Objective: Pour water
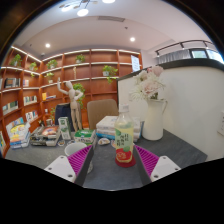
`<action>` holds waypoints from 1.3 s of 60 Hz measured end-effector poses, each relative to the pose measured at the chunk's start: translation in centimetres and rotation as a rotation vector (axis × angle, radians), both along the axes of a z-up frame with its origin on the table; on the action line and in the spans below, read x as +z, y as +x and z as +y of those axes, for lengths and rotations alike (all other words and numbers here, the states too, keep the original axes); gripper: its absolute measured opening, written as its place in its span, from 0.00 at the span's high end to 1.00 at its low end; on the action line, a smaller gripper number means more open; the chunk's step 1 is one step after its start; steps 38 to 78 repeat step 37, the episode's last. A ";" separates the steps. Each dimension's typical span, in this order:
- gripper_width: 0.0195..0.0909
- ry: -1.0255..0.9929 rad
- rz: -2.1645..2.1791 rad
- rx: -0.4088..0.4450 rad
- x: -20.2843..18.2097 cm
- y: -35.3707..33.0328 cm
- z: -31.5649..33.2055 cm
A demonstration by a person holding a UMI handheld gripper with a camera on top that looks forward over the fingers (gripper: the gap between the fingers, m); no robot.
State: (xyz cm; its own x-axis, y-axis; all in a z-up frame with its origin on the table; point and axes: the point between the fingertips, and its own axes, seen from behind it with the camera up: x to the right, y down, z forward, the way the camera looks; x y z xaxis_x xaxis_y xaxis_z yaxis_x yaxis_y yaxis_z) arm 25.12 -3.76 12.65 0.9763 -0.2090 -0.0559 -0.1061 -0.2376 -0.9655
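While the tongs (pixel 112 165) hover wide apart and hold nothing, the upright bottle (pixel 124 140) stands just ahead of them on the table (pixel 170 148), centred between the pads, beside a white vase (pixel 152 118).

gripper cam, low over table (pixel 110 170), facing fwd

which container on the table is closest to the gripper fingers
The clear cup with the red label, standing just ahead of and between the open fingers of the gripper. The white vase of pink flowers stands farther back, beyond the cup.
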 end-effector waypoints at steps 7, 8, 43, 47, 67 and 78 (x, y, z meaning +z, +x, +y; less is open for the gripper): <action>0.15 0.012 0.004 -0.003 0.9 -1.2 -3.5; 0.15 0.014 0.004 -0.008 1.0 -1.3 -4.0; 0.14 0.048 -0.076 -0.025 4.4 -3.9 -10.0; 0.14 0.048 -0.076 -0.025 4.4 -3.9 -10.0; 0.14 0.048 -0.076 -0.025 4.4 -3.9 -10.0; 0.14 0.048 -0.076 -0.025 4.4 -3.9 -10.0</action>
